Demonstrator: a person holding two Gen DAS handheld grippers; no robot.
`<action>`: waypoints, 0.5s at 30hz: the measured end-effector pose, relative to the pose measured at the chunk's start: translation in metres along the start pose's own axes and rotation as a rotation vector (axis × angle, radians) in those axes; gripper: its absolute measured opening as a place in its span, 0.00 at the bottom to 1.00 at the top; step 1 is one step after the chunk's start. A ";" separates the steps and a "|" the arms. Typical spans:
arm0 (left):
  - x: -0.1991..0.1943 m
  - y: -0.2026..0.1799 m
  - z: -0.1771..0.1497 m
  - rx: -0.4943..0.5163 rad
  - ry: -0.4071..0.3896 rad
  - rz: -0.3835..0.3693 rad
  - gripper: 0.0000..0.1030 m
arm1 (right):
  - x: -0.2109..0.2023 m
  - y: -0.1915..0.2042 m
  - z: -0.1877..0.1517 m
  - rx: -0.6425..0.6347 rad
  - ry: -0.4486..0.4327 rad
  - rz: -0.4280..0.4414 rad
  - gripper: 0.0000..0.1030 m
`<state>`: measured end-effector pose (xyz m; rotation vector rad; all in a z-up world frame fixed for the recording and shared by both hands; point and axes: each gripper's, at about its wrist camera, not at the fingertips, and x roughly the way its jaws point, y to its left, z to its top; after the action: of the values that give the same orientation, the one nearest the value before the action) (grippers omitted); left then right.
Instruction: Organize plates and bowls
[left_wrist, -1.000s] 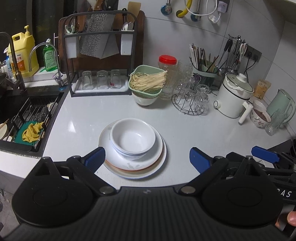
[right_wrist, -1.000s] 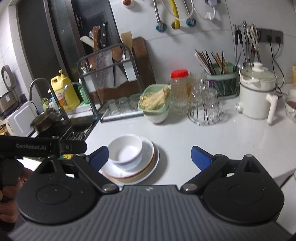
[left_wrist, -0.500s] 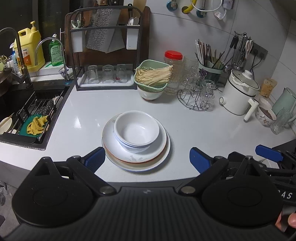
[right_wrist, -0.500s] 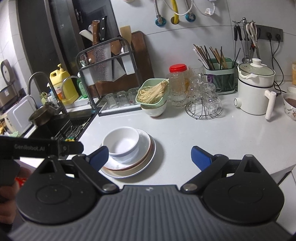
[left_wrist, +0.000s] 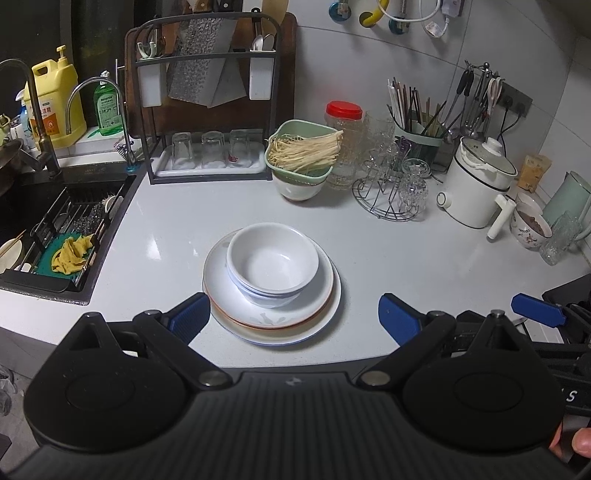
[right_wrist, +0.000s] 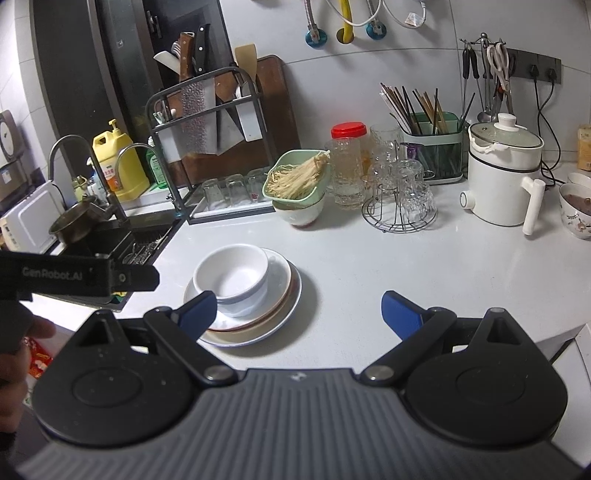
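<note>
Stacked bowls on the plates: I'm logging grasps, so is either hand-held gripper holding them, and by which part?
Nothing is held. The left hand-held gripper and right hand-held gripper are both open, short of the bowls and plates.

Stacked plates (left_wrist: 273, 325): three, by visible rims. Nested white bowls (left_wrist: 272, 264) atop them: at least two. Upturned glasses (left_wrist: 207, 146) in the rack tray: three. Green baskets (left_wrist: 301, 155): one, set on one further bowl (left_wrist: 298, 190). Red-lidded jars (left_wrist: 343, 125): one. White electric pots (left_wrist: 480, 184): one. Yellow detergent jugs (left_wrist: 55, 103): one. Green soap bottles (left_wrist: 107, 110): one. Taps: two. Grippers: two.
</note>
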<state>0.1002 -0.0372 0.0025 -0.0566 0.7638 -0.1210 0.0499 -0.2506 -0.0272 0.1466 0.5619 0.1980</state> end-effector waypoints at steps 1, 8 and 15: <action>0.000 0.001 0.000 -0.001 0.001 0.001 0.96 | 0.001 0.002 0.000 -0.003 -0.001 0.003 0.94; 0.001 0.010 0.002 -0.002 0.006 0.008 0.96 | 0.007 0.011 0.002 -0.019 0.003 0.015 0.94; 0.001 0.013 0.004 0.008 0.011 0.021 0.96 | 0.010 0.014 0.001 0.001 0.009 0.017 0.94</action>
<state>0.1044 -0.0246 0.0038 -0.0402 0.7745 -0.1040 0.0569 -0.2347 -0.0293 0.1514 0.5703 0.2152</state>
